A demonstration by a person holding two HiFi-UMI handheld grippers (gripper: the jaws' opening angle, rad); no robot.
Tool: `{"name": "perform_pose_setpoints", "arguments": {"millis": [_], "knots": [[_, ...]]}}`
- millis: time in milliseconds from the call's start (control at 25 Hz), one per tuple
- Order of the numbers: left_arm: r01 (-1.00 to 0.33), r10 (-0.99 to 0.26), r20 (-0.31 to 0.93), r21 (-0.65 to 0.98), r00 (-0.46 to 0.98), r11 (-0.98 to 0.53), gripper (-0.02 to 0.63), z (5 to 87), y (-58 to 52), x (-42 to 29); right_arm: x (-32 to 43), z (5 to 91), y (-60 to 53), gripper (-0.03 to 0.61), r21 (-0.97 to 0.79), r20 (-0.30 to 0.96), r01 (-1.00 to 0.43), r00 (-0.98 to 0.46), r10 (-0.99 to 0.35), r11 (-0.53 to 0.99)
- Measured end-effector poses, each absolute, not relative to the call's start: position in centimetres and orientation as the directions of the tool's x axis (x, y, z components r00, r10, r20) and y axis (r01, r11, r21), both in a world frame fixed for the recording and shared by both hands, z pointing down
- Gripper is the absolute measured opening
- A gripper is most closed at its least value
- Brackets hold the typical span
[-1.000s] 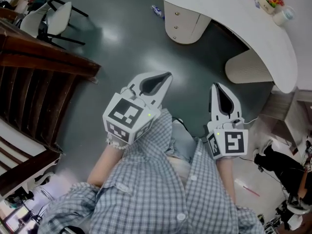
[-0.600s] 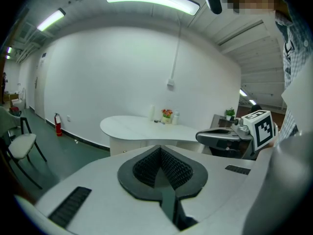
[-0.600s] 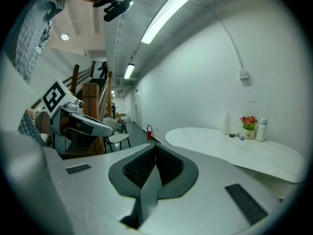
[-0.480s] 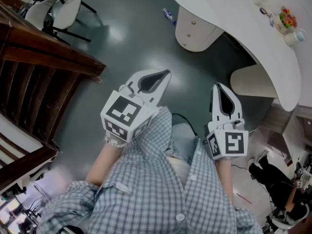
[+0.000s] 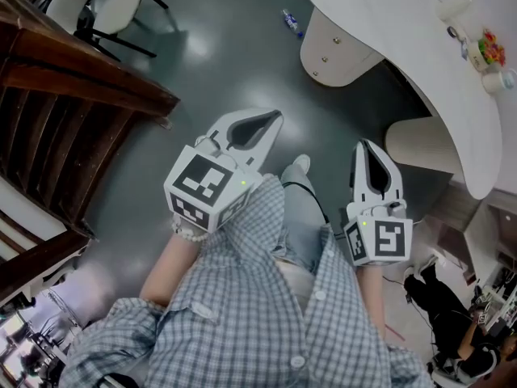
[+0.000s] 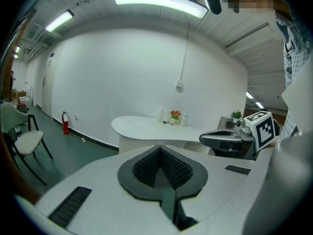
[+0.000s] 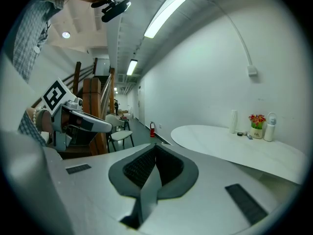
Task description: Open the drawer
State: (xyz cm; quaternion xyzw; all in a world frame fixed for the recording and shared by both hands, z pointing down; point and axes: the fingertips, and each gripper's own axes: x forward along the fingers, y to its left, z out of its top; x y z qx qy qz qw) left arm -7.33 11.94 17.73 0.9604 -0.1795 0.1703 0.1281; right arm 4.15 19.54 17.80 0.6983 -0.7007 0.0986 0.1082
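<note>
Drawer unit (image 5: 329, 51) sits at the far side of the floor (image 5: 234, 55), tucked under the curved white table (image 5: 380, 14), well apart from both your grippers. Your left gripper (image 5: 271, 121) is clenched tight on nothing. Your right gripper (image 5: 365, 147) is pinched closed too, empty, with the unit far beyond its tips.
</note>
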Motion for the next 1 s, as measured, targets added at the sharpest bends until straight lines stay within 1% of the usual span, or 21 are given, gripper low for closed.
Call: {"name": "perform_pose_setpoints", "arguments": {"millis": [160,440,1000], "knots": [[-0.409,-0.317,0.38,0.19,0.869,-0.893,0.005,18.2,11.1,-7.3,4.5,18.4,18.3,0.009,0.007,0.298,-1.0,-0.025,-0.954,0.028],[-0.455,-0.36,0.391,0.183,0.847,-0.871,0.005,18.4,8.5,-6.3,5.4,18.9,13.9,0.009,-0.013,0.296,-0.994,-0.107,-0.949,0.108],[-0.589,-0.506,0.361,0.169,0.783,-0.79,0.005,16.6,0.5,-3.3,8.5,17.0,3.9,0.008,0.008,0.274,-0.96,-0.268,-0.924,0.281]]}}
